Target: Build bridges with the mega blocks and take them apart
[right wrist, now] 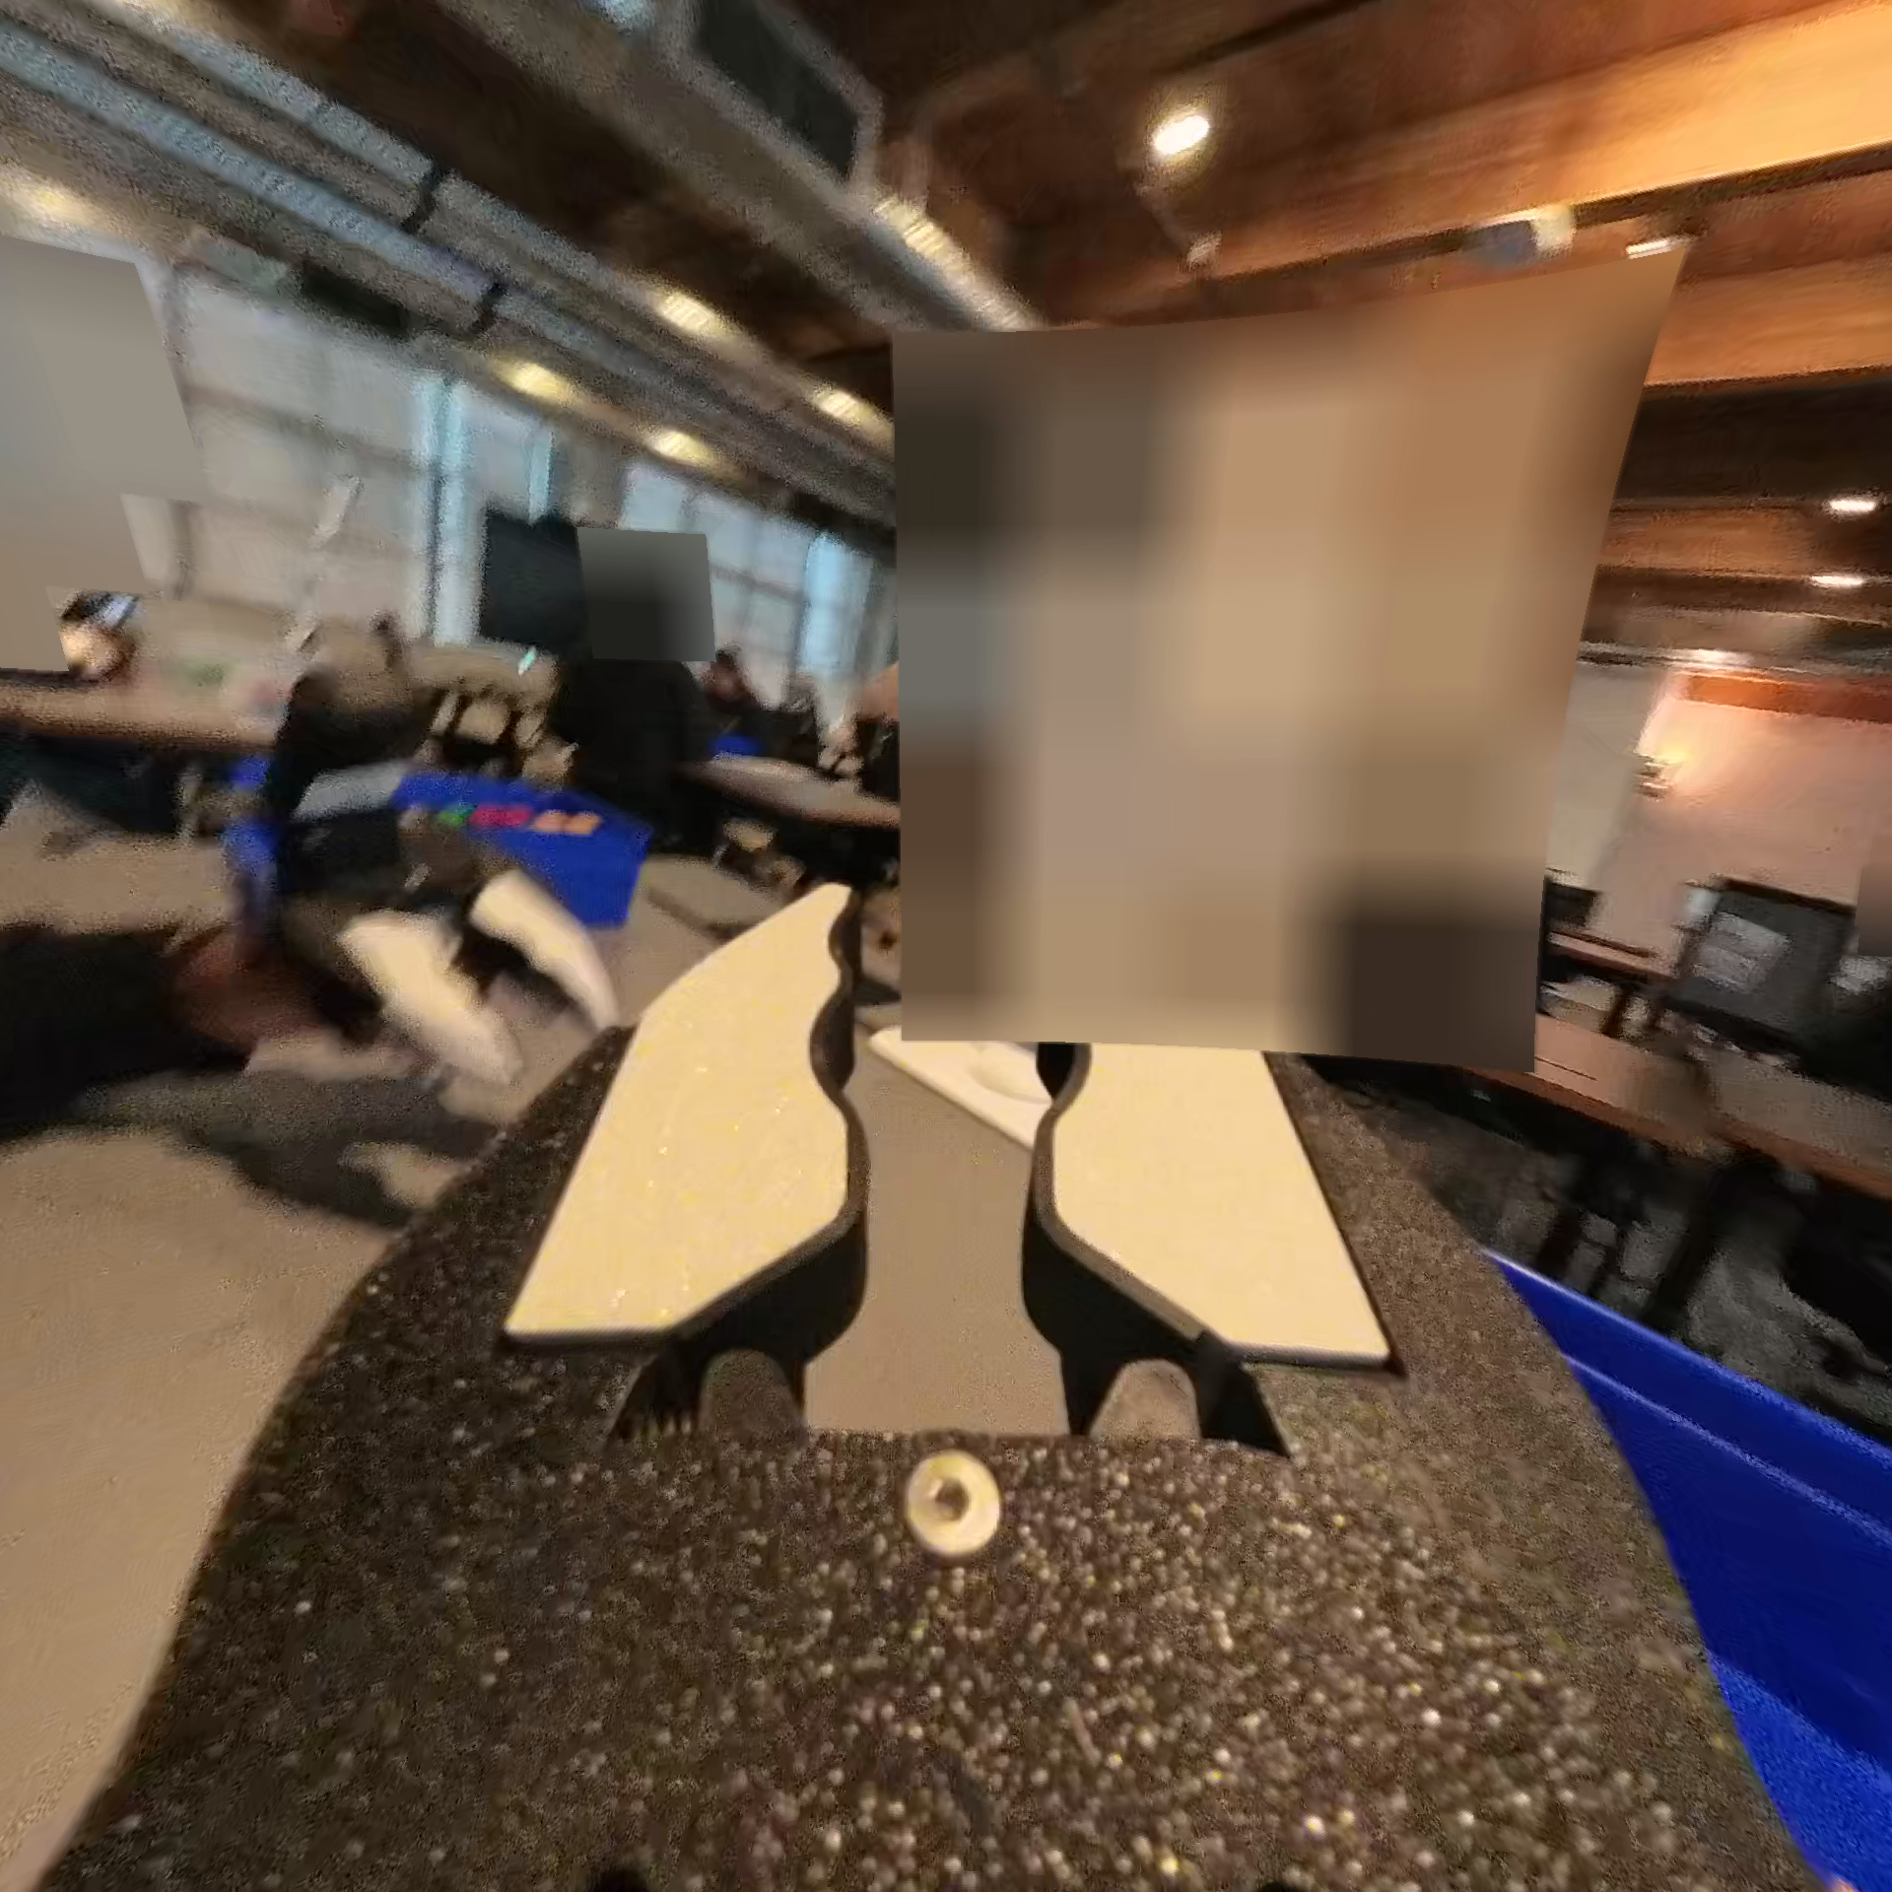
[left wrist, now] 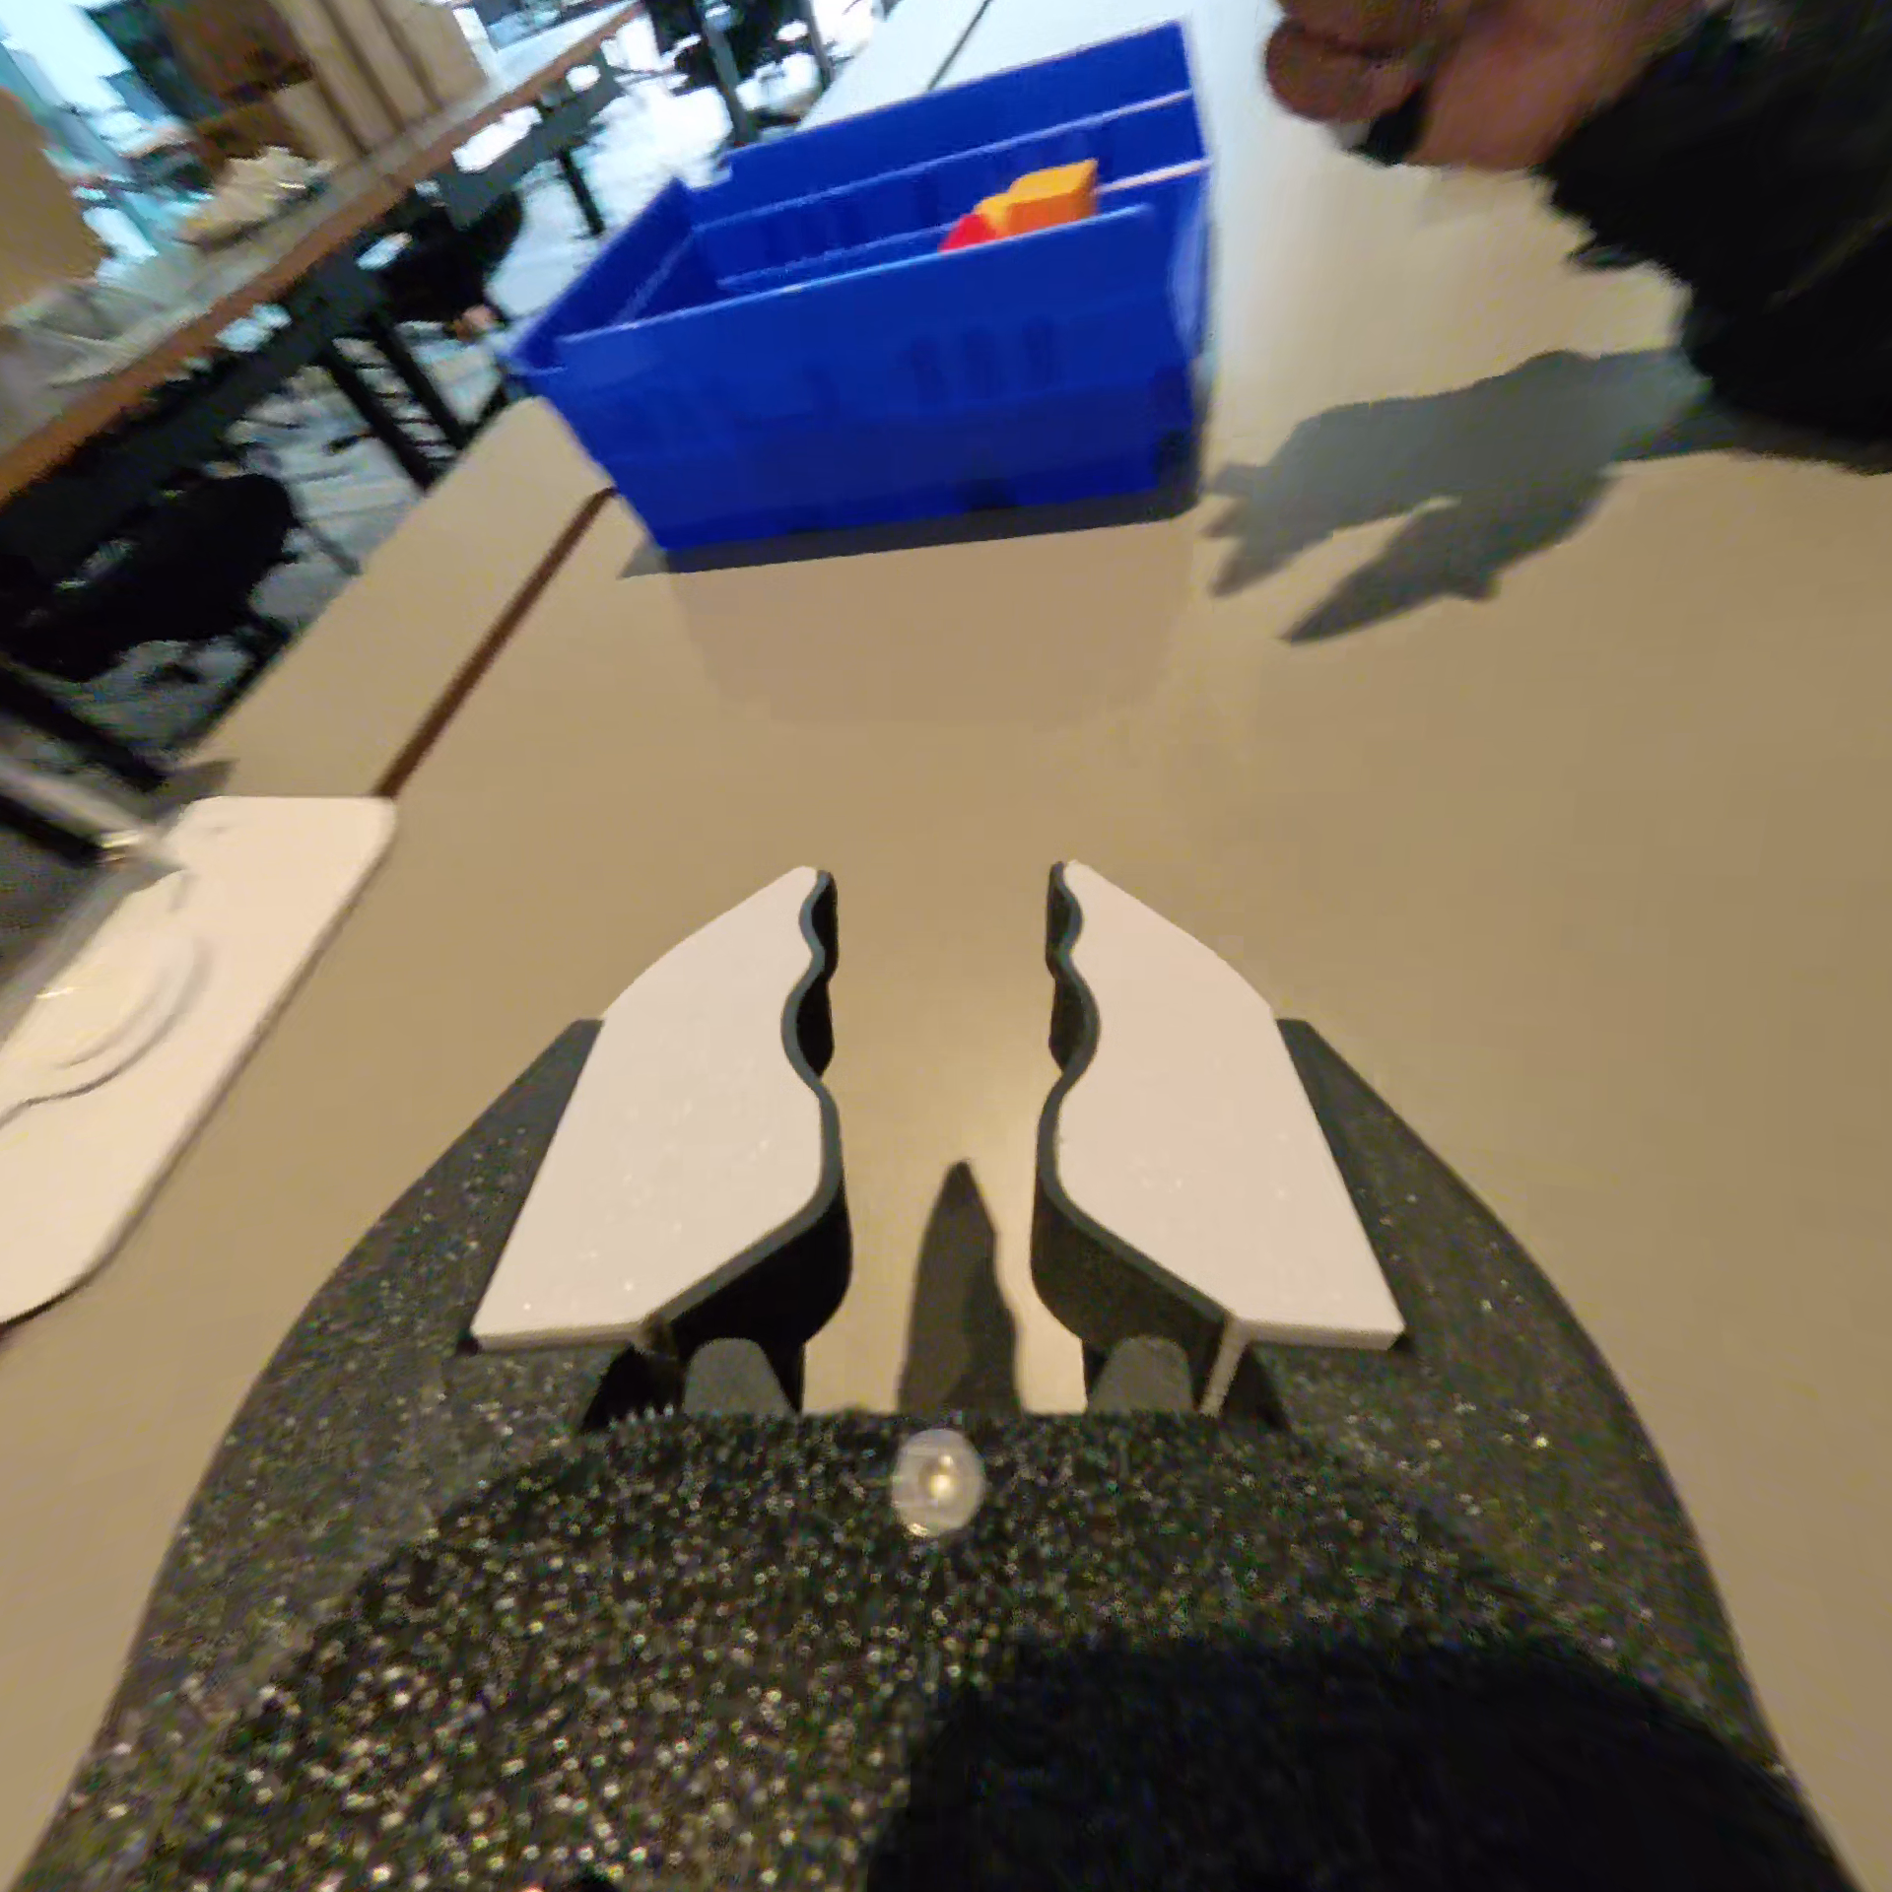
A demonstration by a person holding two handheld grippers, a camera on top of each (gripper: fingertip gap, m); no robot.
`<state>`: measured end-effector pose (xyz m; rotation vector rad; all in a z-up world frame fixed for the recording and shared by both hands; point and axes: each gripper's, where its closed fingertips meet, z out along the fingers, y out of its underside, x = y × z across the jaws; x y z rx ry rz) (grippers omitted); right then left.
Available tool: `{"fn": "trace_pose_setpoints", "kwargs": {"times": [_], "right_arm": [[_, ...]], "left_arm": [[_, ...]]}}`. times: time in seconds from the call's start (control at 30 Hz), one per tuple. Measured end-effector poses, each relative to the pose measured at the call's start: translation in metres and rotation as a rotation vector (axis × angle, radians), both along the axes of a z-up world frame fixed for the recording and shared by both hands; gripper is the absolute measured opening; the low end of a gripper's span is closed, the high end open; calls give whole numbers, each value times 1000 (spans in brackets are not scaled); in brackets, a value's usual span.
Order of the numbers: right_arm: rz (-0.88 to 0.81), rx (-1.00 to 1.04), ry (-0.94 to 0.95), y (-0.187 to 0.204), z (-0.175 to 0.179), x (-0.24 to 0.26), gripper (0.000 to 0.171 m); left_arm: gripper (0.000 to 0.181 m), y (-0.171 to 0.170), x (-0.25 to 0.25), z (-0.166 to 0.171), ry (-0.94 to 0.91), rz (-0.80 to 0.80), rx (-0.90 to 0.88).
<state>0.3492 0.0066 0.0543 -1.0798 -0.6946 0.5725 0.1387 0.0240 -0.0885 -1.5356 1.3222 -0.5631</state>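
Observation:
My left gripper [left wrist: 940, 880] is open and empty, held low over the beige table [left wrist: 1331, 921]. Ahead of it stands a blue bin [left wrist: 870, 389] with dividers; an orange block [left wrist: 1055, 195] and a red block [left wrist: 968, 233] show inside it. My right gripper [right wrist: 944, 921] is open and empty and points up into the room; a mosaic patch hides its right fingertip. In the right wrist view the left gripper [right wrist: 481, 983] shows blurred at the left, and a blue bin wall [right wrist: 1740, 1515] is at the lower right.
A hand with a black sleeve [left wrist: 1536, 82] is at the top right, beside the bin. A white flat pad [left wrist: 154, 1024] lies at the table's left edge. Another blue bin with coloured blocks [right wrist: 573, 850] stands farther off. Tables, chairs and people fill the room behind. The tips of one gripper are about 25 cm away from the tips of the other.

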Motion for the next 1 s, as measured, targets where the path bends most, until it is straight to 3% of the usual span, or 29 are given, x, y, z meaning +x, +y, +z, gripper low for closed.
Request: {"fn": "trace_pose_setpoints", "kwargs": {"times": [0.03,0.13,0.2,0.3,0.37,0.4,0.47,0.6,0.77,0.87,1.0], "right_arm": [[38,4,-87,-5,-10,-23,32],[114,-56,-392,-13,-62,-86,36],[126,-130,-664,-16,-114,-115,37],[113,-204,-1044,-20,-191,-132,44],[172,-249,-1163,-31,-225,-142,47],[216,-251,-1145,-38,-229,-151,28],[294,-265,-1086,-49,-230,-164,18],[362,-356,-997,-50,-228,-167,27],[387,-427,-956,-47,-228,-164,39],[400,-426,-962,-48,-229,-165,39],[407,-437,-959,-48,-229,-166,39]], "left_arm": [[39,9,-15,6,29,54,50],[39,33,-75,29,98,246,184],[40,45,-121,47,87,367,223],[41,54,-189,71,-45,511,202],[43,55,-233,83,-142,600,189],[44,55,-256,88,-174,653,192],[45,53,-306,92,-209,781,198],[50,50,-404,89,-415,1010,58],[60,37,-475,96,-637,1096,-39],[59,30,-487,95,-670,1082,-68],[56,29,-543,64,-535,1335,-135]]}}
